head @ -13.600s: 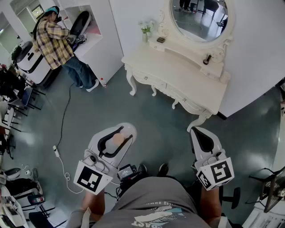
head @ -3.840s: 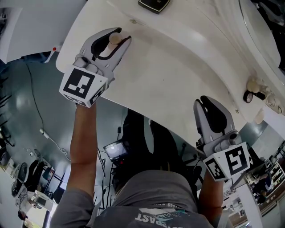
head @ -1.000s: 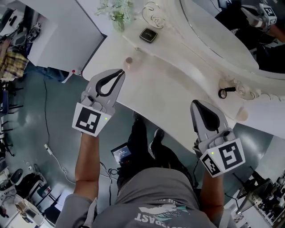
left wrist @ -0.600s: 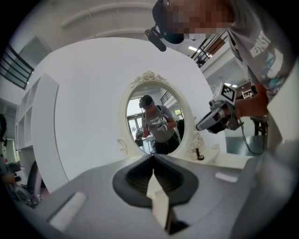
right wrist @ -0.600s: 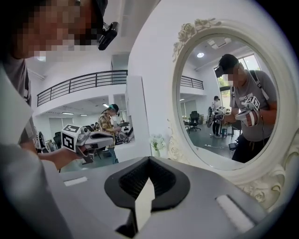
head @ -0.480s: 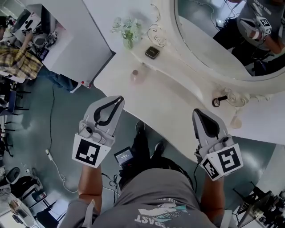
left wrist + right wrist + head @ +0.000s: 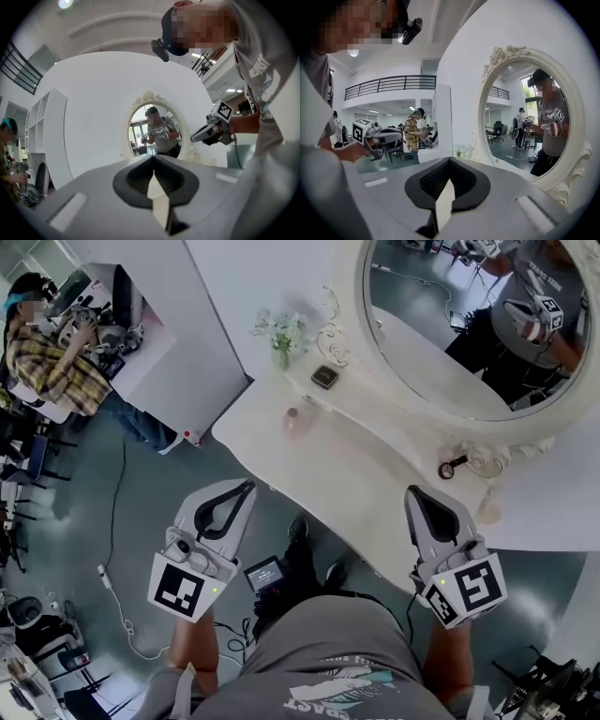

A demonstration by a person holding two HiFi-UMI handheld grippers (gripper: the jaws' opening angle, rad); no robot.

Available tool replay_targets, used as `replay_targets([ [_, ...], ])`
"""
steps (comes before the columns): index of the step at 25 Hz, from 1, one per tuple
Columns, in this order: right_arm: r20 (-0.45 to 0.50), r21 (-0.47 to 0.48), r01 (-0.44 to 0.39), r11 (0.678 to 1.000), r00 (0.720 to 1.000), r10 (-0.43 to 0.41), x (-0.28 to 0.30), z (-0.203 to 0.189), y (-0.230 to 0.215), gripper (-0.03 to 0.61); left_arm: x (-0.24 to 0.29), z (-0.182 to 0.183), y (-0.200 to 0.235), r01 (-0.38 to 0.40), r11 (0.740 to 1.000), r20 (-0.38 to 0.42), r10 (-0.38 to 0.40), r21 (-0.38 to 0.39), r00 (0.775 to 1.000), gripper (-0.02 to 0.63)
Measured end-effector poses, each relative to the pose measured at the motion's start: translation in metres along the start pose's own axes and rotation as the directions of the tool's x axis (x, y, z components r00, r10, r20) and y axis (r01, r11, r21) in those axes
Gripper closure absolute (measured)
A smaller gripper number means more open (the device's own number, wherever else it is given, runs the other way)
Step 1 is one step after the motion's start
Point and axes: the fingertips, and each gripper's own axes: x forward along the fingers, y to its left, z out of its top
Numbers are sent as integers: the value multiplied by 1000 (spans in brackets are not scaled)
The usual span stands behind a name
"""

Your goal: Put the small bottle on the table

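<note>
The small bottle (image 7: 293,420) stands on the table (image 7: 375,474); near its front edge, the left tool (image 7: 247,487) and right tool (image 7: 419,492) are closed, empty.

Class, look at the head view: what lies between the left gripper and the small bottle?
No object: the head view shows only bare table and grey floor between the left gripper and the small bottle.
</note>
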Motion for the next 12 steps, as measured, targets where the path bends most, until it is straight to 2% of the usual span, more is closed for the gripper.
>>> replay_targets([
  [12,16,-10,7,1000,1000,-6,-45,1,12,578,-30,17,-37,-5,1000,0,5,-6,1000,611],
])
